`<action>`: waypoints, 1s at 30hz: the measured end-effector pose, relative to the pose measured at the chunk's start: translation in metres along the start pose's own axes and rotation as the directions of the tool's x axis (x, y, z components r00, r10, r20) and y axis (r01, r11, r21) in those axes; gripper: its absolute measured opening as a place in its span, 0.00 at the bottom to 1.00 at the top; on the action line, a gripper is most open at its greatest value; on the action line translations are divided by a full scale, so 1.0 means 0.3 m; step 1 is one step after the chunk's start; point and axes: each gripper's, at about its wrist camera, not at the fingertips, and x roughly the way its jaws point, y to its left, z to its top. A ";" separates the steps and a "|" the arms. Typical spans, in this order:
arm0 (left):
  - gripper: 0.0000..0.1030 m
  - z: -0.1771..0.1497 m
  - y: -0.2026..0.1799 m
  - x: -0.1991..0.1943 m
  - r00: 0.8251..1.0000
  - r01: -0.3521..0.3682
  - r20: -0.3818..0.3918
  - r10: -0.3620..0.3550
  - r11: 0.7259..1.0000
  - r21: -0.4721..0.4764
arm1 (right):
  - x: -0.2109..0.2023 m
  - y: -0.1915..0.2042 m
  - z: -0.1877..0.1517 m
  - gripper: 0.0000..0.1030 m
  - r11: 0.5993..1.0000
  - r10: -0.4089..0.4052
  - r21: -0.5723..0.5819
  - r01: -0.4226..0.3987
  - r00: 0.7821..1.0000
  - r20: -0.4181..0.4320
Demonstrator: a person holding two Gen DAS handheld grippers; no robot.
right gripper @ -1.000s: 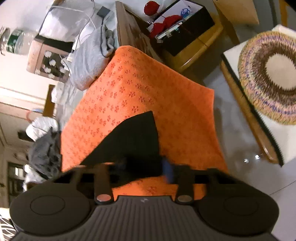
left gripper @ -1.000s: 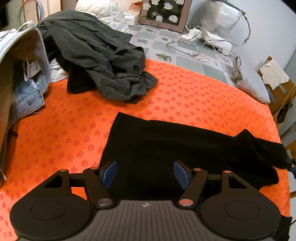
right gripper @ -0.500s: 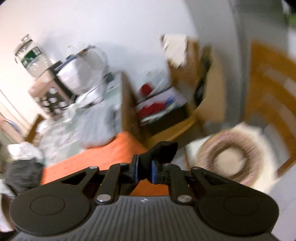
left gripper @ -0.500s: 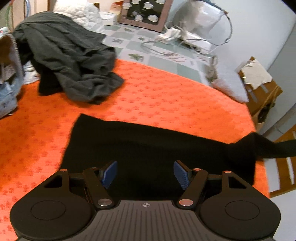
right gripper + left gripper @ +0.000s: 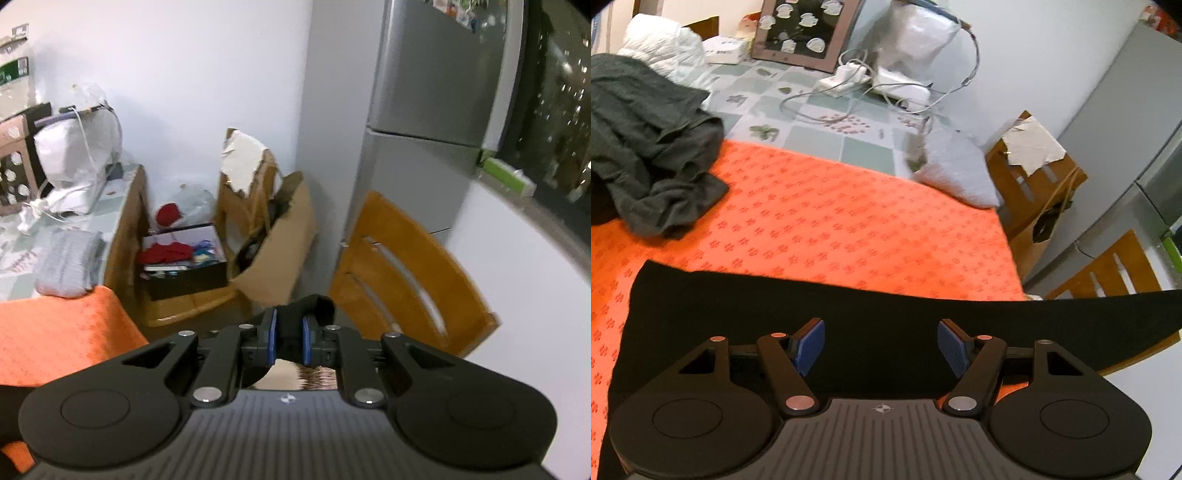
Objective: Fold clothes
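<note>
A black garment lies on the orange patterned cloth that covers the table. Its right end is stretched off the table edge to the right. My left gripper is open and empty, hovering just above the garment's near middle. My right gripper is shut on the black garment's end and holds it in the air beyond the table's right edge, facing the fridge and chair.
A dark grey garment pile lies at the table's far left. A folded grey cloth sits at the far right corner. Cables and a white appliance are at the back. A wooden chair, boxes and a fridge stand right of the table.
My right gripper closed on the garment's right end, lifted it and pulled it out past the table edge. The garment has stretched long to the right. My left gripper shifted right, still open.
</note>
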 end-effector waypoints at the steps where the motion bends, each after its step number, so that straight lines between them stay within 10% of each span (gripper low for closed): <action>1: 0.68 0.002 -0.007 0.002 1.000 0.003 -0.004 -0.003 1.000 0.004 | 0.011 0.004 -0.011 0.15 1.000 -0.005 -0.012 0.004 1.000 -0.011; 9: 0.68 -0.010 0.012 0.005 0.999 -0.022 -0.038 0.023 0.999 0.037 | 0.097 0.036 -0.095 0.28 0.993 -0.045 -0.112 0.035 0.995 -0.093; 13: 0.68 -0.028 0.075 -0.019 0.997 -0.062 -0.049 0.064 0.997 0.034 | 0.120 0.096 -0.199 0.49 0.992 -0.007 -0.128 -0.009 0.993 -0.121; 19: 0.68 -0.084 0.205 -0.097 0.991 -0.116 -0.068 0.119 0.992 0.053 | 0.097 0.218 -0.362 0.51 0.977 0.101 -0.170 -0.128 0.982 -0.157; 30: 0.68 -0.239 0.464 -0.231 0.978 -0.112 -0.156 0.135 0.983 0.146 | -0.168 0.538 -0.647 0.51 0.814 0.383 -0.371 -0.447 0.893 -0.234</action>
